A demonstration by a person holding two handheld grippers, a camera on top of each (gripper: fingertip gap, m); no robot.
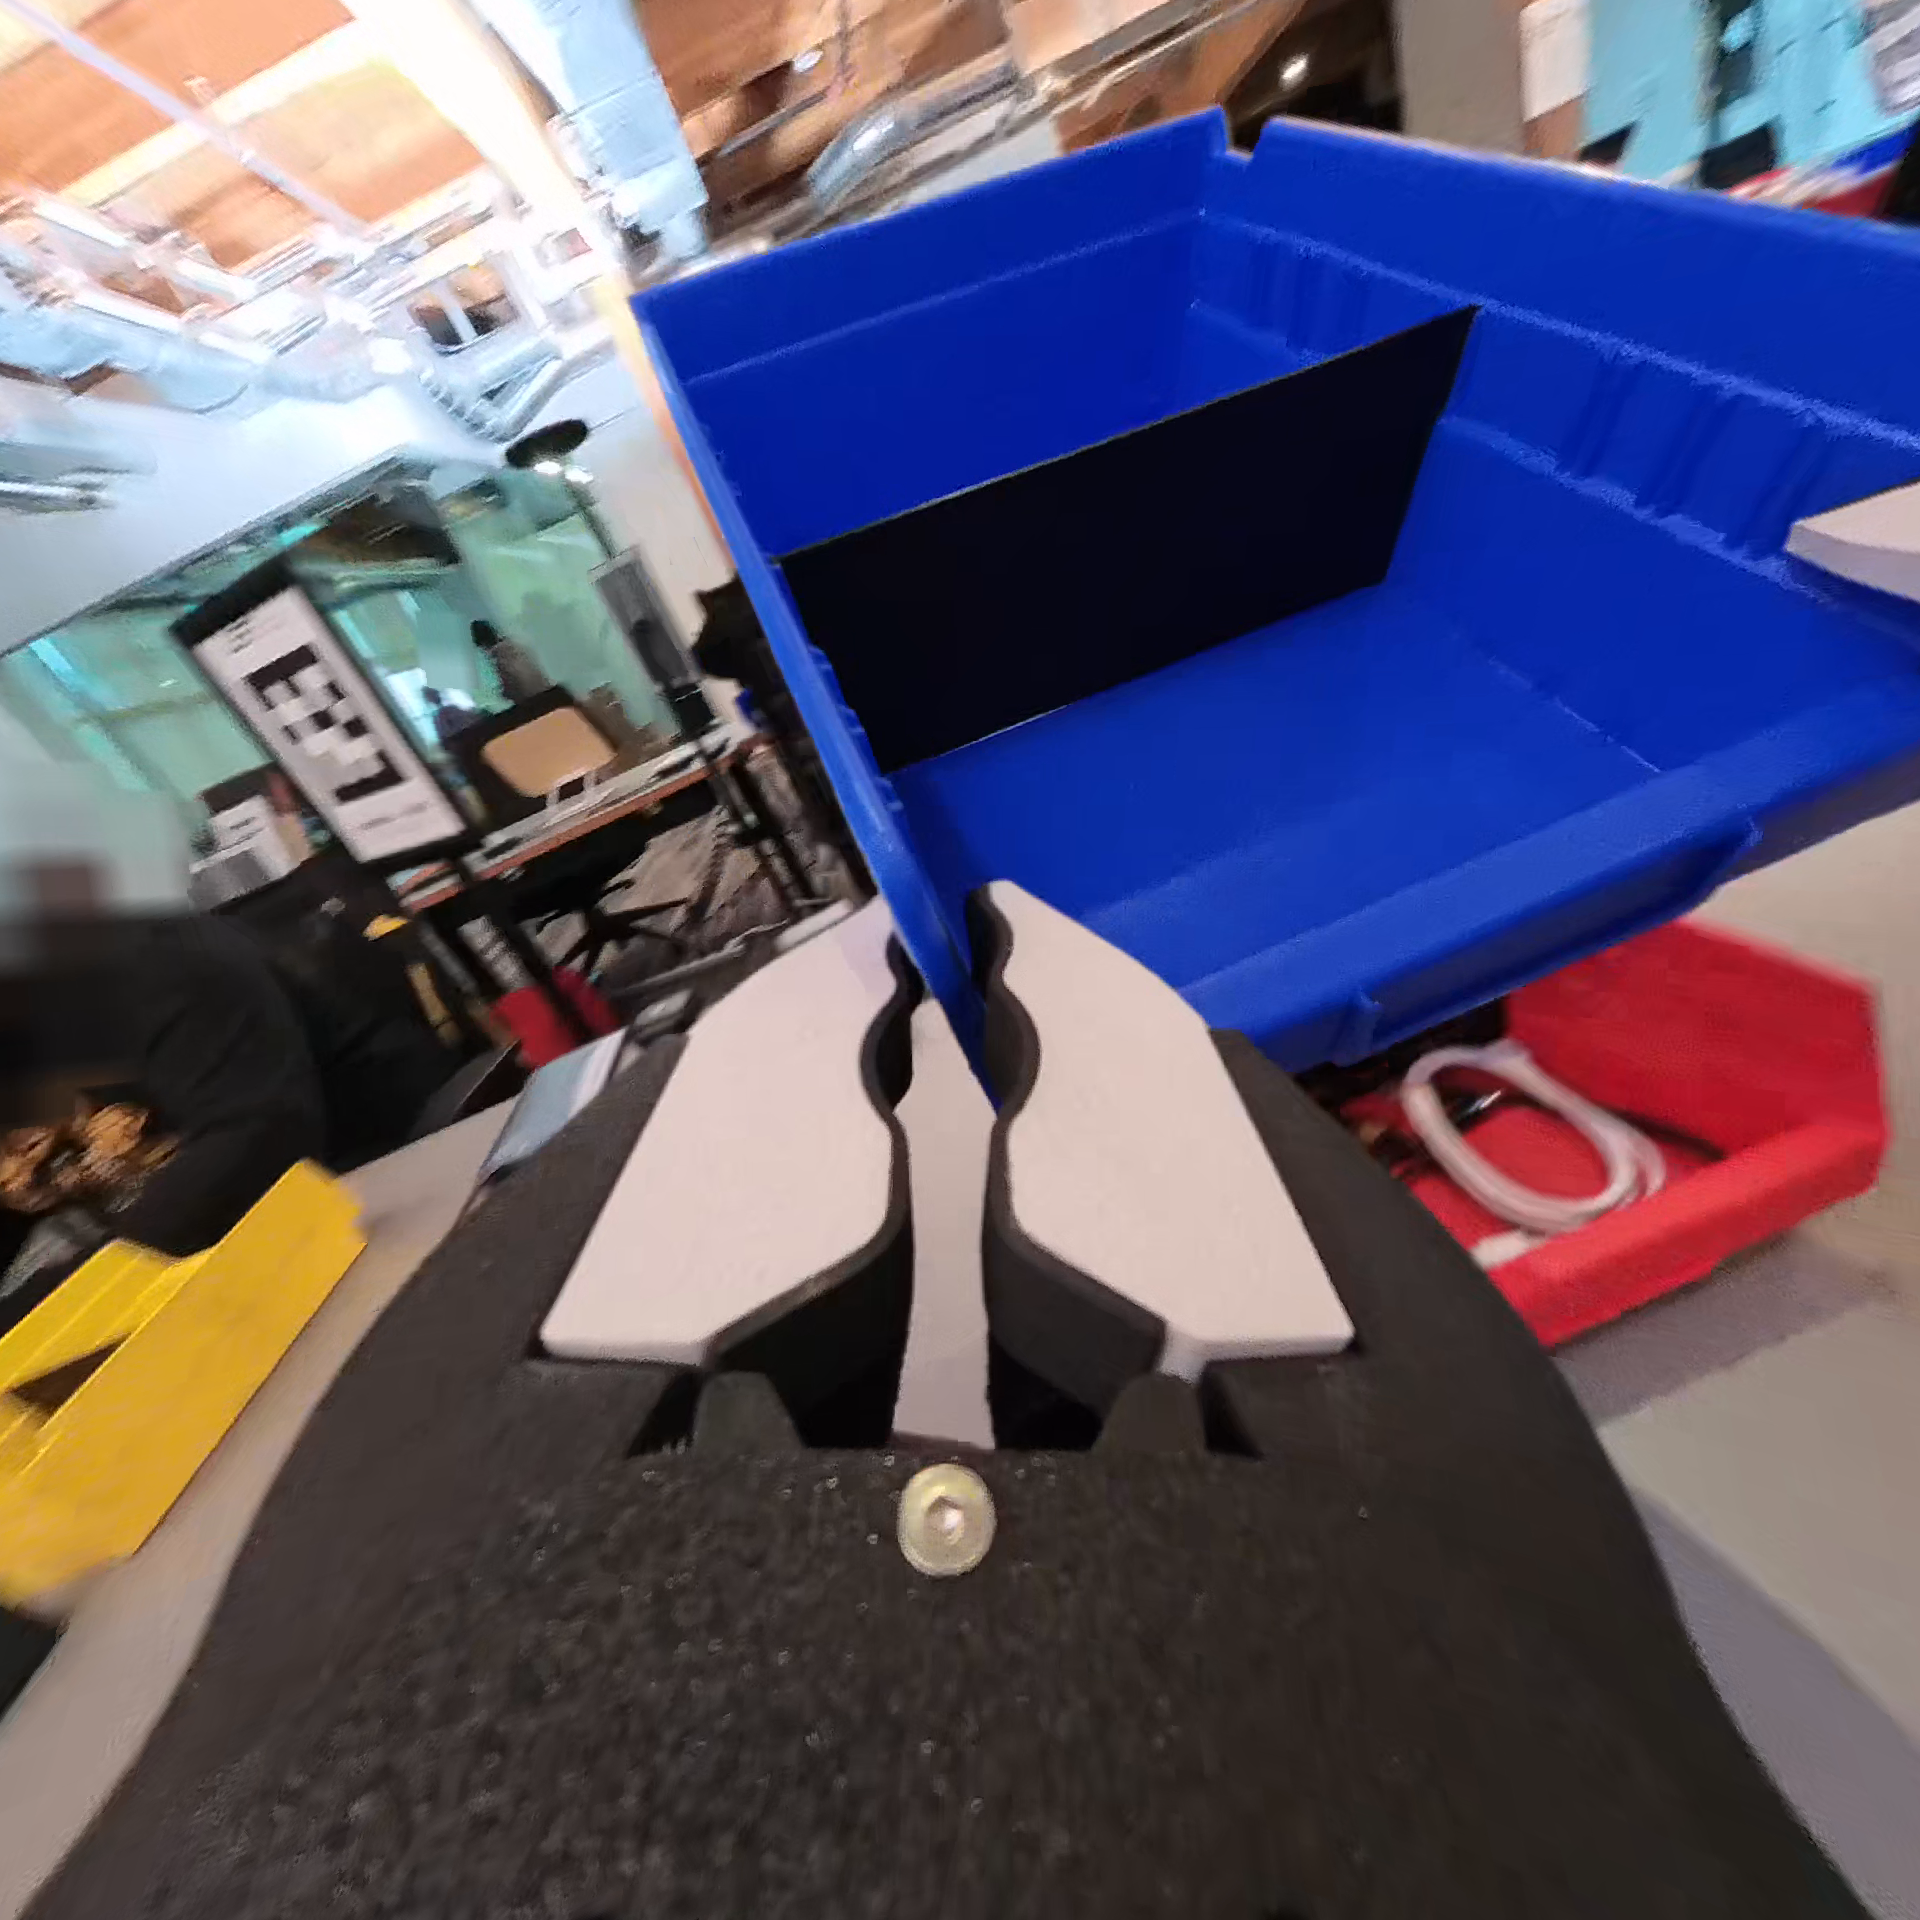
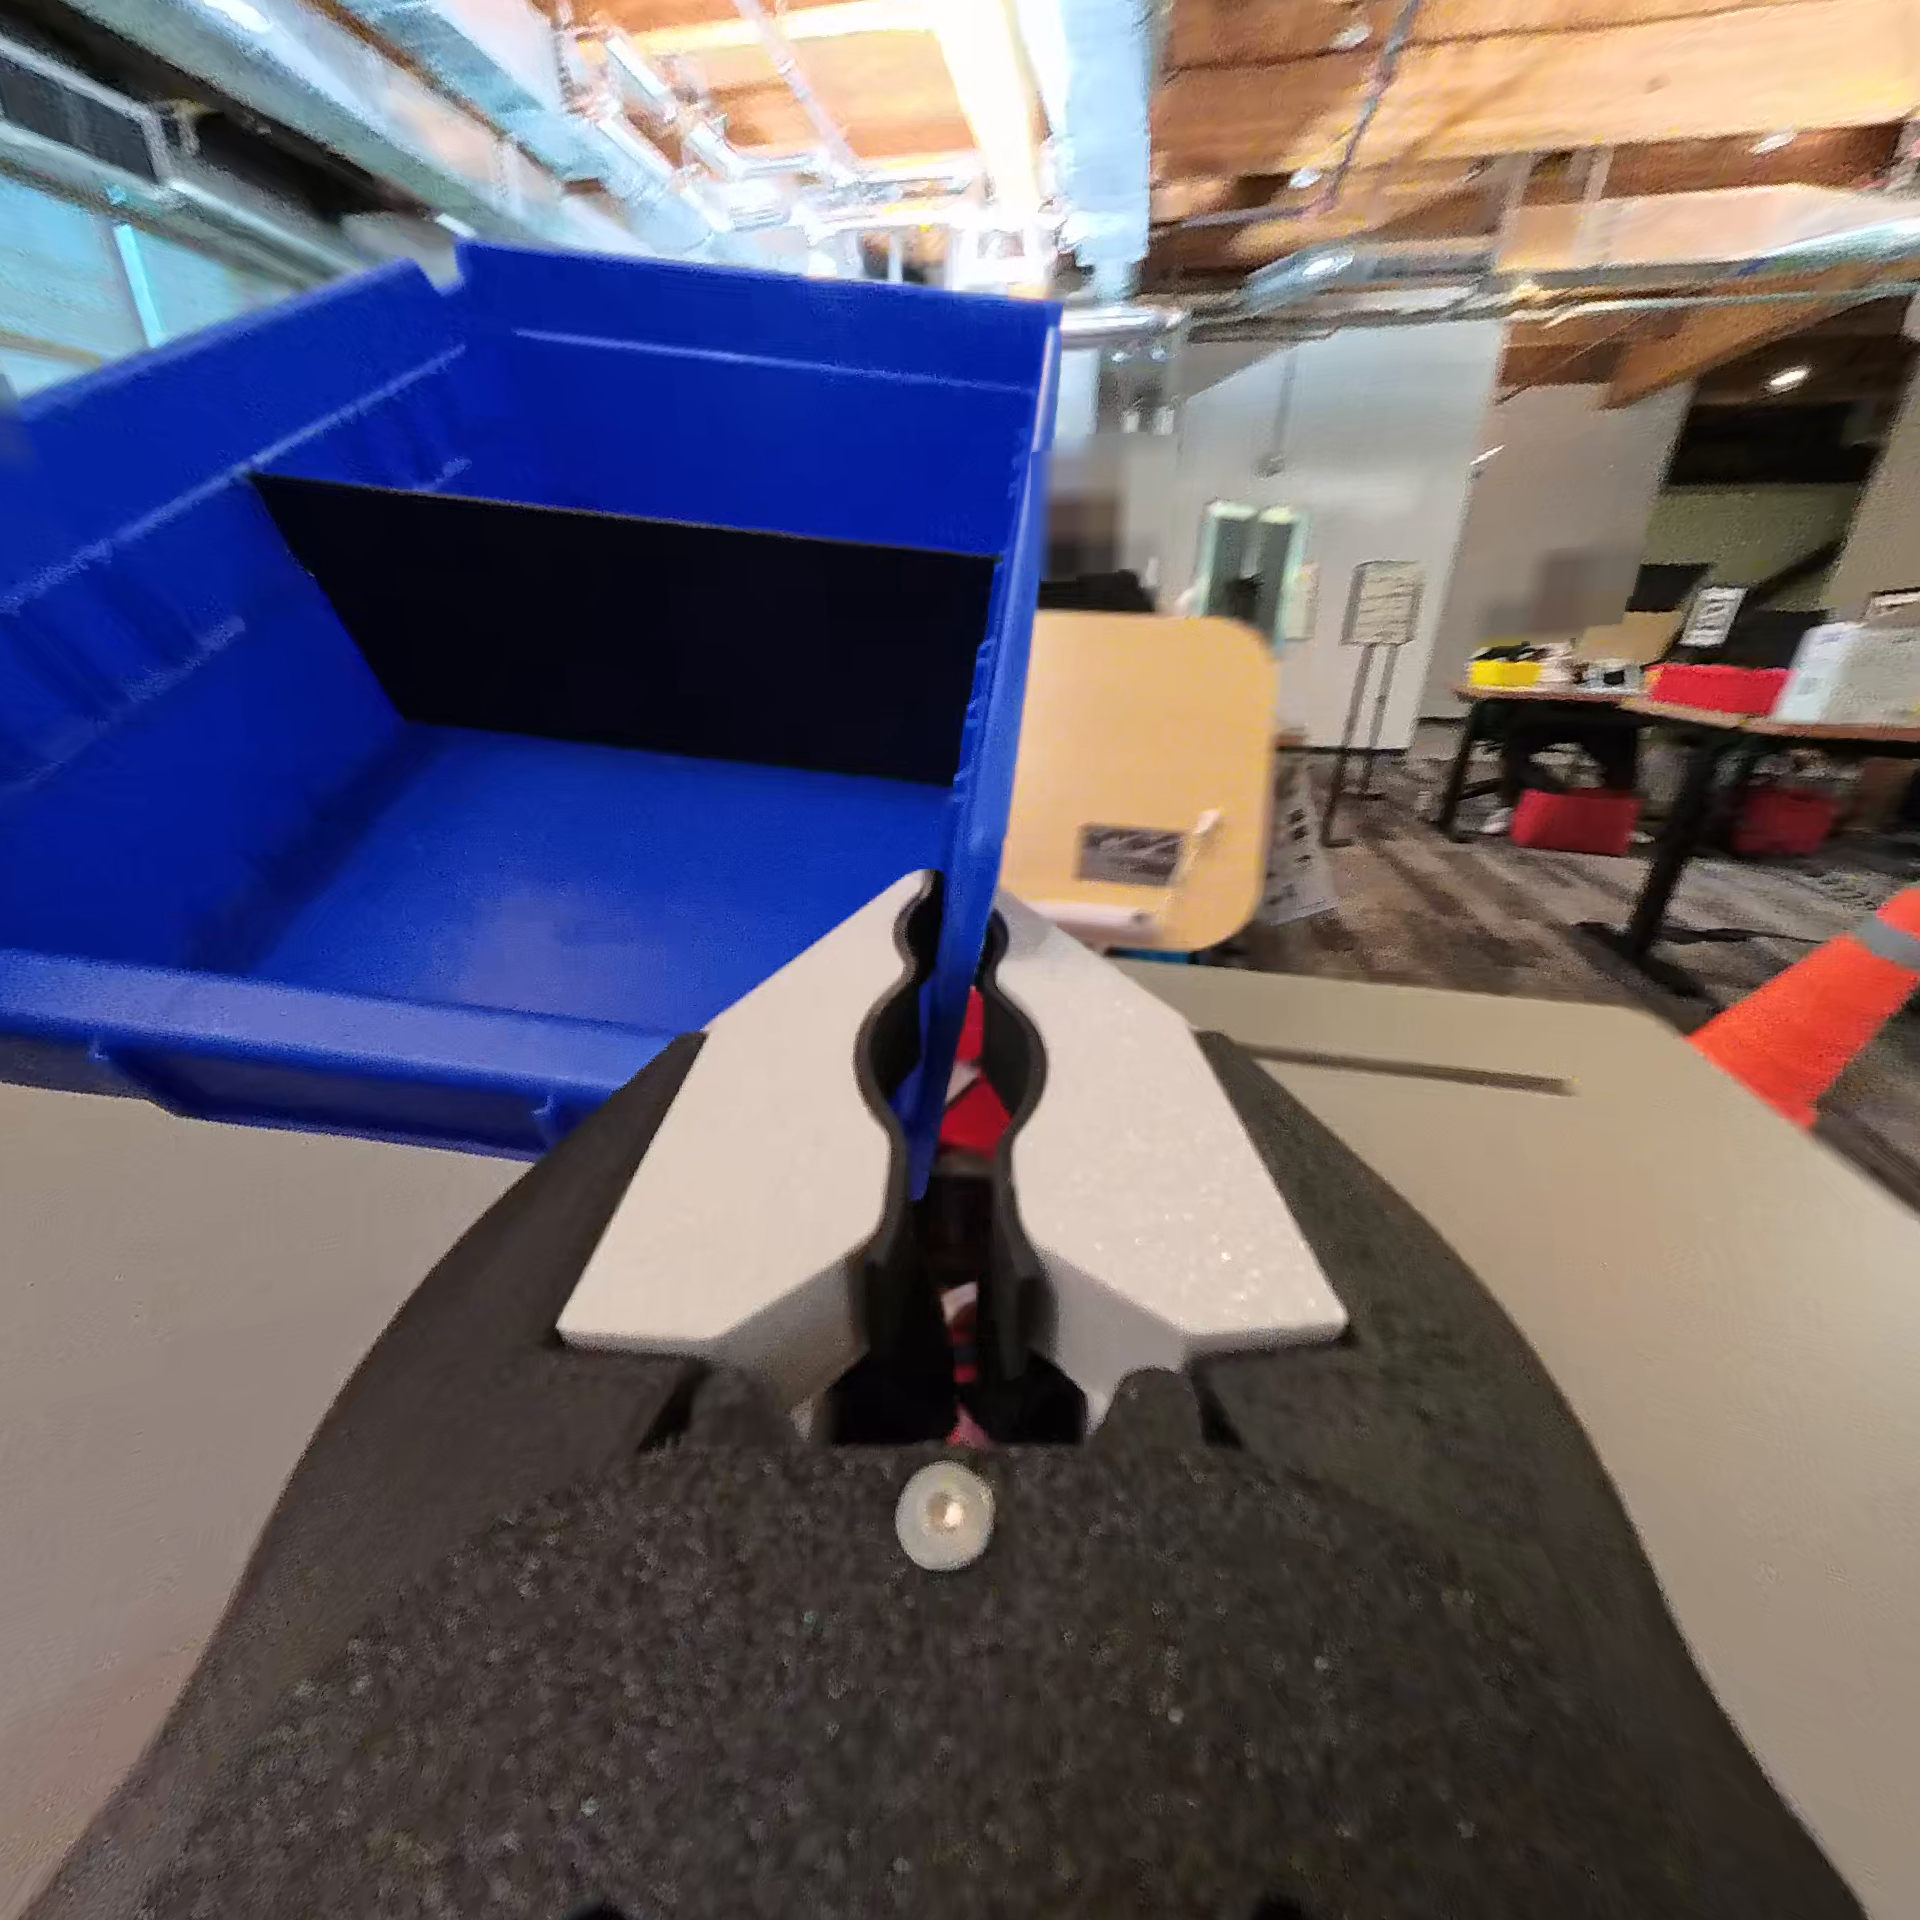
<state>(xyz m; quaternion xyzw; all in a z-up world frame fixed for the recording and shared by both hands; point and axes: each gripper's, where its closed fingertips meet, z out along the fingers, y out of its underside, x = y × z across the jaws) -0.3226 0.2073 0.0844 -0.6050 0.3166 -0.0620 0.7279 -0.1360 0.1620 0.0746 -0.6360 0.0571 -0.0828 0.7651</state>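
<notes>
1. Workshop background: exposed ceiling ducts, desks well behind the blue bin (image 1: 1299, 790), all blurred. Grey tabletop (image 2: 208, 1299) lies under everything I am handling.
2. I read the blue bin as lifted and tilted, its open front toward my cameras; it has a dark divider (image 1: 1122, 540) across its middle. Front compartment shows nothing inside.
3. My left gripper (image 1: 945, 966) is nearly closed, jaws pinching the bin's left side wall near the front corner, one finger inside the wall and one outside.
4. My right gripper (image 2: 961, 935) mirrors this on the bin's right side wall, jaws narrowed onto the thin plastic. Judgement: a grip on opposite walls keeps the bin level across its width, since one pinch alone would let it swing.
5. Red bin (image 1: 1683, 1132) sits on the tabletop directly below the blue bin, a coiled white cable (image 1: 1527, 1143) in it. The blue bin hangs just above it; whether they touch, I cannot tell.
6. Yellow bin (image 1: 156, 1351) rests on the tabletop well left of the blue bin.
7. Orange traffic cone (image 2: 1829, 997) stands beyond the table edge, far right of the blue bin.
</notes>
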